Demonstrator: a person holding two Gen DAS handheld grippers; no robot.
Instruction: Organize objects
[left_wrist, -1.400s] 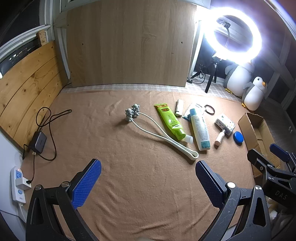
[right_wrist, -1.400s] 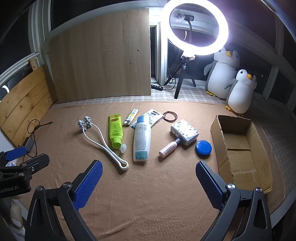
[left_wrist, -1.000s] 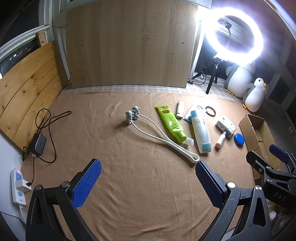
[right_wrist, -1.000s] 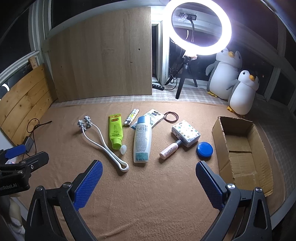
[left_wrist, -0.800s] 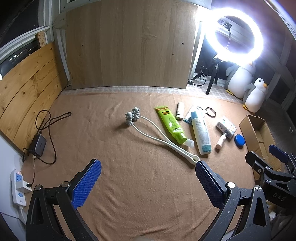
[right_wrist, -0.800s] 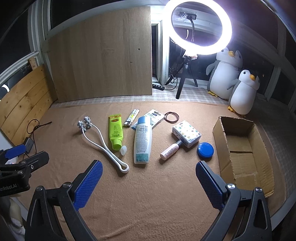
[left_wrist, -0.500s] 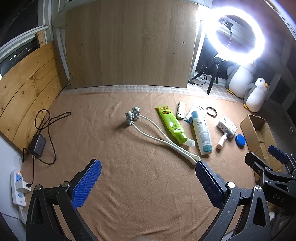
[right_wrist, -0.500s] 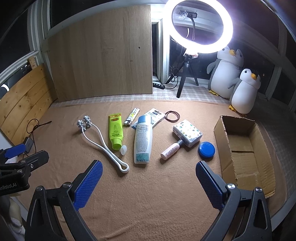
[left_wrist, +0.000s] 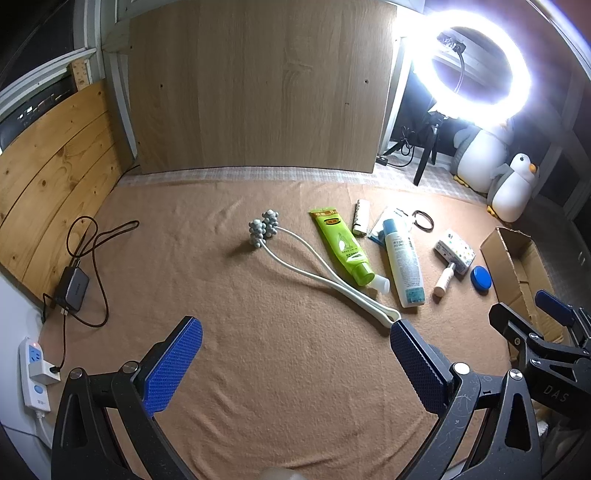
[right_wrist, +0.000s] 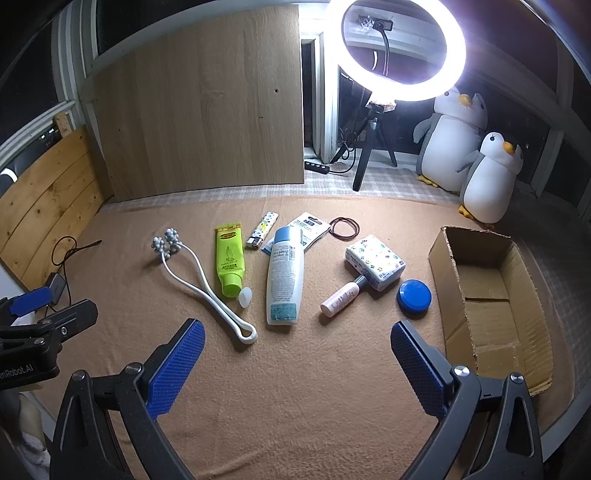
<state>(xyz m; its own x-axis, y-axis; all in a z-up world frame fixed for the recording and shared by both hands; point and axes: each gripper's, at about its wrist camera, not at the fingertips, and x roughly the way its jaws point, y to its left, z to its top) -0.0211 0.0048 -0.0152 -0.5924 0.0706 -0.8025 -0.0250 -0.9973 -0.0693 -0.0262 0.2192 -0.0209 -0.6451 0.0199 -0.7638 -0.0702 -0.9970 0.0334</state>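
On the tan cloth lie a white roller massager (right_wrist: 207, 286) (left_wrist: 317, 271), a green tube (right_wrist: 229, 260) (left_wrist: 341, 245), a white and blue bottle (right_wrist: 284, 277) (left_wrist: 402, 264), a small pink bottle (right_wrist: 341, 293), a patterned box (right_wrist: 375, 260), a round blue lid (right_wrist: 413, 295) and a lighter (right_wrist: 262, 229). An open cardboard box (right_wrist: 491, 295) (left_wrist: 517, 262) sits at the right. My left gripper (left_wrist: 295, 365) stands open over bare cloth, short of the massager's handle. My right gripper (right_wrist: 293, 367) is open too, nearer than the bottle, holding nothing.
A ring light (right_wrist: 402, 48) on a tripod and two plush penguins (right_wrist: 472, 147) stand at the back. A wooden panel (right_wrist: 207, 110) leans behind the cloth. A power adapter with cables (left_wrist: 74, 284) and a power strip (left_wrist: 35, 373) lie at the left edge.
Both grippers have drifted slightly left, so the objects sit a little further right in each view. Nothing was grasped or moved.
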